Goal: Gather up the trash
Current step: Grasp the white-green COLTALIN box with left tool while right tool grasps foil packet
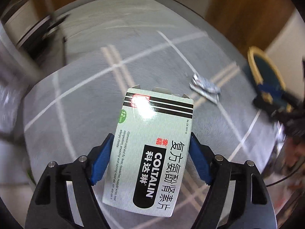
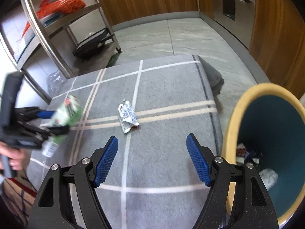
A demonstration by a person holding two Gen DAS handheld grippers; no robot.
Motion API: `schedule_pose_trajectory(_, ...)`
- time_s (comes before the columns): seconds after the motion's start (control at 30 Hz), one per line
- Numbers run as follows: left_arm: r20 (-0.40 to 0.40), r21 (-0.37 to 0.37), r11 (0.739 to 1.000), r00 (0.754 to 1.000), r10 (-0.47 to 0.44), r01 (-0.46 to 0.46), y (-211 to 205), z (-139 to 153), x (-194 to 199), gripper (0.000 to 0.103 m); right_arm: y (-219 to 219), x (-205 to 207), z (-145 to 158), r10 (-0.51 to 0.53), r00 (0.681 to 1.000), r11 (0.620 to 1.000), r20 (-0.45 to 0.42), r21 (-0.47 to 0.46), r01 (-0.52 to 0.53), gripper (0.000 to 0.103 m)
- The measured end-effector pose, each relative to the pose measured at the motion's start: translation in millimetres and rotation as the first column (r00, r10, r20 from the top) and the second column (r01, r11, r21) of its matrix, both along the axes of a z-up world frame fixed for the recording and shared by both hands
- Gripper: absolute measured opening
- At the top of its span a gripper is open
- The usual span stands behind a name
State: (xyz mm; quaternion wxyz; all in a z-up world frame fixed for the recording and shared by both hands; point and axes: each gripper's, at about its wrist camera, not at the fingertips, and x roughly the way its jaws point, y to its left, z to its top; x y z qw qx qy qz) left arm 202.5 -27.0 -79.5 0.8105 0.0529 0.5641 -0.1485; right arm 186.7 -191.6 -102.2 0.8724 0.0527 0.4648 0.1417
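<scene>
The left hand-held gripper (image 1: 150, 152) squeezes a green medicine box (image 1: 152, 143) by its two long sides, so the box stays up in the air over the gray counter (image 2: 162, 87). The right hand-held gripper (image 2: 152, 158) is wide open with nothing in it. It points toward a crumpled wrapper (image 2: 127, 117) at 12 o'clock, probably to grab it next. The trash bin (image 2: 234, 114) waits at 3 o'clock, close by, so dropping trash in is easy.
</scene>
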Motion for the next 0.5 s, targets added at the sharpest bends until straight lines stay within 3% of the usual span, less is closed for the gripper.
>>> schedule_pose_trajectory(0.2, 0.097, -0.059, 0.992, 0.988, 0.121, -0.116, 18.1, 40.2, -13.6, 0.075, 22.4, 19.6, -7.8, 0.065, 0.998, 0.994, 0.005, -0.087, -0.064, 0.075)
schedule_pose_trajectory(0.33, 0.127, -0.085, 0.987, 0.982, 0.143, -0.133, 13.8, 50.4, -5.4, 0.075, 47.9, 32.7, -16.1, 0.119, 0.993, 0.984, 0.005, -0.137, -0.117, 0.075)
schedule_pose_trajectory(0.5, 0.121, -0.136, 0.982, 0.982, 0.147, -0.131, 6.8, 52.8, 3.8, 0.075, 75.9, 43.1, -31.6, 0.175, 0.984, 0.962, -0.010, -0.212, -0.173, 0.064)
